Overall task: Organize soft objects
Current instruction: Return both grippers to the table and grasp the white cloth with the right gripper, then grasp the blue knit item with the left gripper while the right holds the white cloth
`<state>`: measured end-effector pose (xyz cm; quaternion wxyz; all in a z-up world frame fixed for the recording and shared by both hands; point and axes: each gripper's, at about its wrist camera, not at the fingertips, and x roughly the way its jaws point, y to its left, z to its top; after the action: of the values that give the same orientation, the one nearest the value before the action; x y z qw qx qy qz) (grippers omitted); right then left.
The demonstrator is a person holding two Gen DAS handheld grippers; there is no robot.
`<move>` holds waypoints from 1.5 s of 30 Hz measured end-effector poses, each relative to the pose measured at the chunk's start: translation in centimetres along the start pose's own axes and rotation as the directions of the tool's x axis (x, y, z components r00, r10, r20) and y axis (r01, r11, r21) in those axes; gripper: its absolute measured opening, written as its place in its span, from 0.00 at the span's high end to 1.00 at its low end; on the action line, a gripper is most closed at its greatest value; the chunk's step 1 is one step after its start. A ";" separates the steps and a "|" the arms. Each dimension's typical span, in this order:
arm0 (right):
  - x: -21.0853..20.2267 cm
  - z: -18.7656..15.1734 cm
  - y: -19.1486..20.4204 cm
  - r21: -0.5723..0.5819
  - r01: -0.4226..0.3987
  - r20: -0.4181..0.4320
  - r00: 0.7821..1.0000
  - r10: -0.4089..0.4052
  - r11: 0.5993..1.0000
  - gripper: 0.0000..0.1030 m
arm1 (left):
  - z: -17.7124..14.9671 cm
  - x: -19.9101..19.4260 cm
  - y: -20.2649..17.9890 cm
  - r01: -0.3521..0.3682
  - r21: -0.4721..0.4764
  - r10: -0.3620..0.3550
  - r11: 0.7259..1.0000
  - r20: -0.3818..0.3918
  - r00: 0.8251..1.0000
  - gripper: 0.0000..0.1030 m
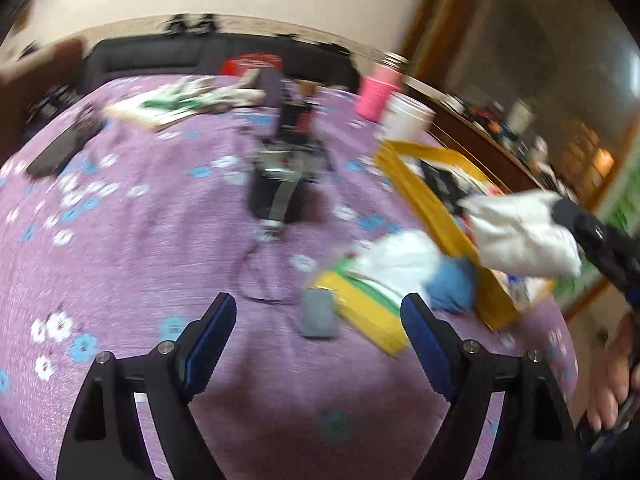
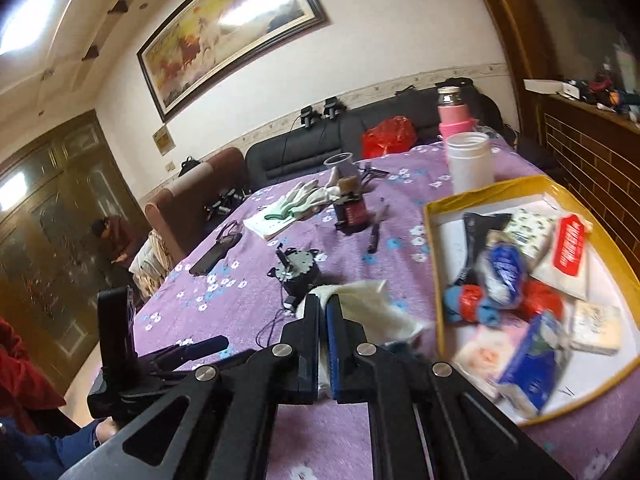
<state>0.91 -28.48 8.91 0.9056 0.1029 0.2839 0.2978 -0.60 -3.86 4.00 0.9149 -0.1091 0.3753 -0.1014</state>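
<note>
My right gripper (image 2: pixel 323 304) is shut on a white cloth (image 2: pixel 372 306) and holds it above the purple table, just left of the yellow-rimmed box (image 2: pixel 434 264). In the left wrist view the same cloth (image 1: pixel 520 232) hangs from the right gripper (image 1: pixel 560 210) over the yellow box (image 1: pixel 420 196). The box holds several soft packets, tissue packs and a blue-red item (image 2: pixel 468 306). My left gripper (image 1: pixel 320 312) is open and empty, low over the table. Ahead of it lie a grey pad (image 1: pixel 318 314), a yellow-green pack (image 1: pixel 360 304), a white bag (image 1: pixel 400 256) and a blue fluffy piece (image 1: pixel 452 284).
A purple flowered cloth (image 2: pixel 248 280) covers the table. On it are a small motor (image 2: pixel 294 266), a dark bottle (image 2: pixel 350 210), white gloves on a notepad (image 2: pixel 304 198), a white cup (image 2: pixel 468 162), a pink flask (image 2: pixel 454 114), a pen (image 2: pixel 376 232) and a phone (image 2: pixel 214 254).
</note>
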 end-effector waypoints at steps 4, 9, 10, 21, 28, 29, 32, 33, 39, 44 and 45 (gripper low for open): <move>-1.8 -0.6 -1.7 0.033 0.026 -0.011 1.000 -0.026 0.999 0.95 | 0.2 0.4 -3.9 0.068 0.147 -0.061 0.987 -0.045 0.997 0.19; -3.9 -3.0 -3.5 0.043 0.023 -0.073 0.997 -0.020 0.999 0.95 | 1.2 2.3 -7.2 0.122 0.231 -0.097 0.965 -0.117 0.988 0.19; -4.0 -3.6 -3.6 0.038 0.022 -0.093 0.996 -0.018 0.999 0.95 | 1.5 2.8 -7.7 0.130 0.235 -0.100 0.963 -0.135 0.986 0.19; -3.2 -9.7 -5.9 0.041 0.057 -0.254 0.966 -0.044 0.998 0.94 | 2.1 9.2 -11.5 0.074 0.353 0.004 0.933 -0.215 0.977 0.41; -3.9 -9.7 -6.1 0.005 0.062 -0.245 0.968 -0.059 0.998 0.90 | 1.6 10.5 -11.8 0.082 0.352 -0.006 0.933 -0.211 0.977 0.59; -4.0 -9.6 -6.0 0.003 0.067 -0.243 0.968 -0.064 0.998 0.87 | 1.5 10.4 -11.9 0.070 0.356 0.002 0.932 -0.198 0.980 0.61; -4.3 -9.5 -5.9 -0.020 0.080 -0.230 0.970 -0.082 0.997 0.58 | 1.6 9.3 -11.9 0.074 0.350 -0.009 0.934 -0.184 0.983 0.62; -4.5 -9.4 -5.8 -0.034 0.084 -0.223 0.971 -0.090 0.996 0.47 | 1.7 8.9 -11.8 0.080 0.341 -0.018 0.937 -0.182 0.983 0.62; -3.1 -9.9 -4.4 -0.119 0.084 -0.256 0.960 -0.113 0.989 0.45 | 1.4 5.5 -9.7 0.120 0.273 -0.074 0.955 -0.172 0.982 0.62; -0.8 -10.4 -4.2 -0.172 0.159 -0.290 0.935 -0.204 0.972 0.71 | 0.1 3.3 -7.4 0.115 0.219 -0.084 0.969 -0.147 0.986 0.62; -0.5 -10.5 -4.2 -0.174 0.168 -0.300 0.930 -0.214 0.970 0.83 | 0.0 3.0 -7.0 0.107 0.214 -0.079 0.971 -0.138 0.987 0.62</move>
<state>-3.44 -31.93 -0.91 0.8781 -0.0405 0.4117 0.2405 0.74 -11.35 3.90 0.8893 -0.0177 0.4146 -0.1920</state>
